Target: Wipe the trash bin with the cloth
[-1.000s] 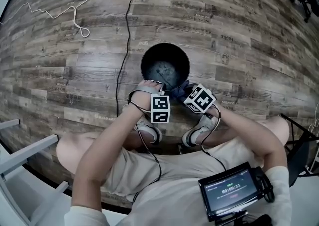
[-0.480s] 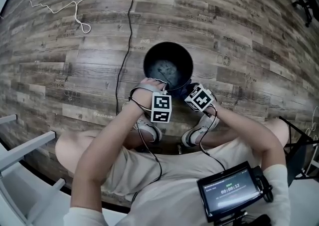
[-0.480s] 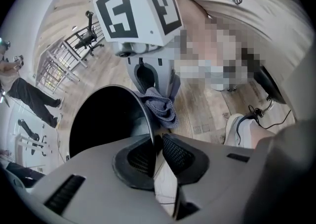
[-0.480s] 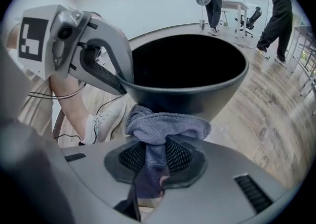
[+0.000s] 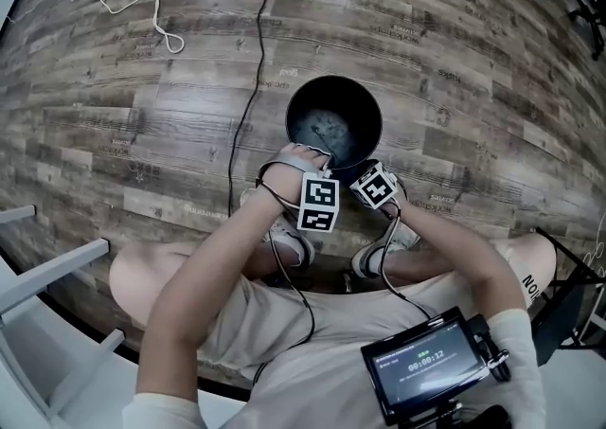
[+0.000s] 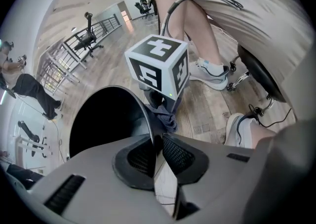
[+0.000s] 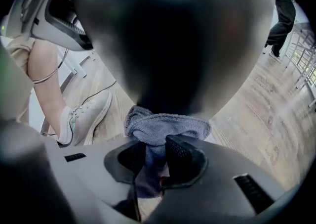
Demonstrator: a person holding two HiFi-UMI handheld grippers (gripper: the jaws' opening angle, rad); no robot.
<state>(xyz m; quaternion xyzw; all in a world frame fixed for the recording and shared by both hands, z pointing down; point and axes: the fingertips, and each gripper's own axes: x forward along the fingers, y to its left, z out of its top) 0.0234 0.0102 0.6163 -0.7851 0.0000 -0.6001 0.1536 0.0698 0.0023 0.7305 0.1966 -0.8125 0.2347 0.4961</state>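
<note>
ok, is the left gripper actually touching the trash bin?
Touching. Left gripper view shows the left gripper with jaws shut on the trash bin at its rim, wall pinched between them.

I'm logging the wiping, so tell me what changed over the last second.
The right gripper, shut on the cloth, slid down the outside wall of the bin. Nothing was picked up or let go. The left gripper stayed clamped on the bin's rim, and the bin kept its place.
</note>
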